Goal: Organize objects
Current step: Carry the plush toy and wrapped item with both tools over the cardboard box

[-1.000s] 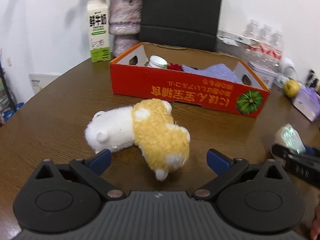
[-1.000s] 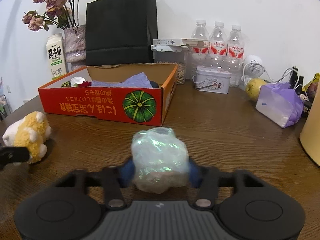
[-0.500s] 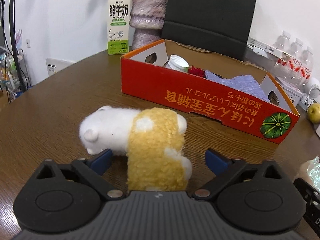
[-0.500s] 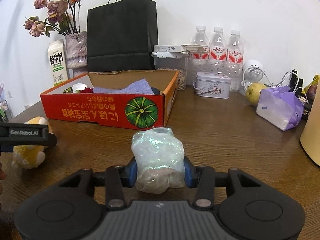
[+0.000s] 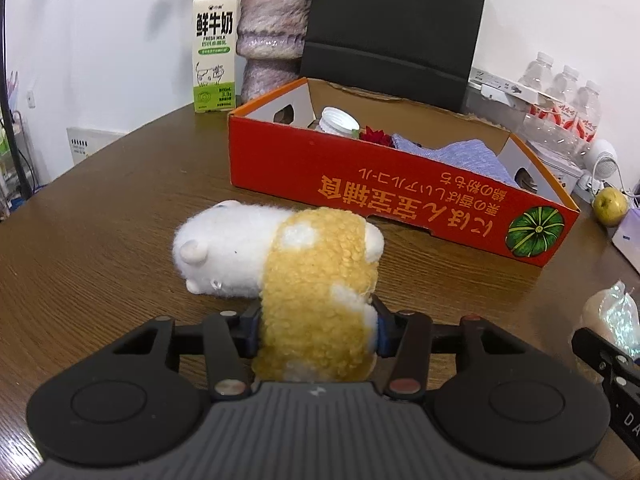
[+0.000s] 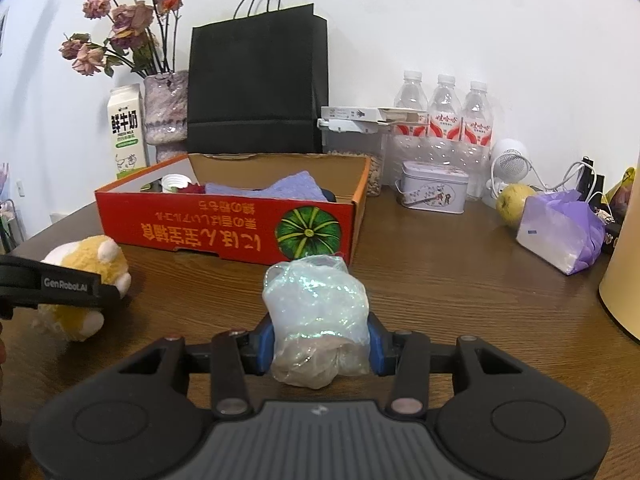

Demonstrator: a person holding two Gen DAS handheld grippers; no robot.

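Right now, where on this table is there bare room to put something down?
Bare wood lies left of the plush toy, toward the milk carton, and between the red box and the purple bag. The back edge by the bottles and tin is crowded.

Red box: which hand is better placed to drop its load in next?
Right, probably. Its tongs already grip the plastic-wrapped bundle directly before the red box. The left tongs have just been closing on the plush toy.
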